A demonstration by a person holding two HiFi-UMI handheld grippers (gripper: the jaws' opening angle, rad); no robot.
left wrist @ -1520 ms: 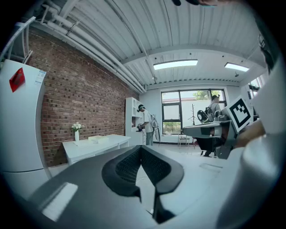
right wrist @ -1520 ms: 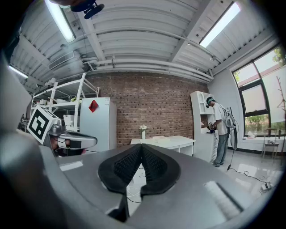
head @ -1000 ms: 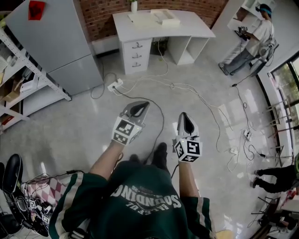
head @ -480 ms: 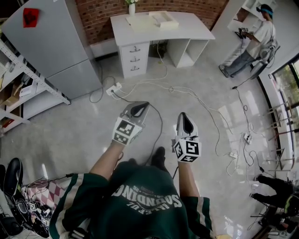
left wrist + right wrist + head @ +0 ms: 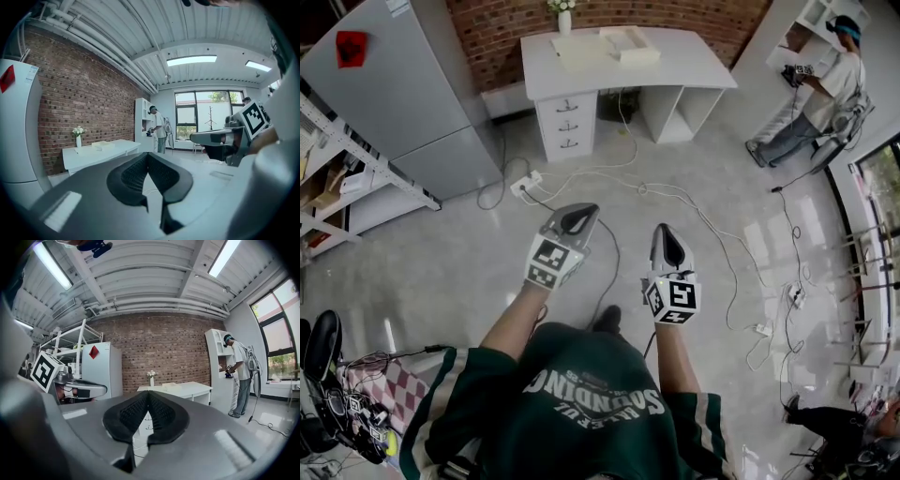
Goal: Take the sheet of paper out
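Observation:
A white desk (image 5: 684,70) stands by the brick wall, well ahead of both grippers. On its top lie a pale flat sheet (image 5: 574,52), a white box (image 5: 630,41) and a vase with flowers (image 5: 563,17). My left gripper (image 5: 581,214) is held out level over the floor, jaws shut with nothing between them. My right gripper (image 5: 668,232) is beside it, also shut and empty. In the left gripper view the jaw tips (image 5: 147,154) meet, with the desk (image 5: 101,152) far behind. In the right gripper view the tips (image 5: 148,393) meet in front of the desk (image 5: 187,389).
Cables (image 5: 694,202) and a power strip (image 5: 528,180) lie on the floor between me and the desk. A grey fridge (image 5: 394,84) and a metal shelf (image 5: 337,178) stand at the left. A person (image 5: 830,84) stands at the far right by a white shelf.
I have walked toward the desk: it, the fridge and the floor cables have slid nearer in the head view. Both grippers keep their pose, shut.

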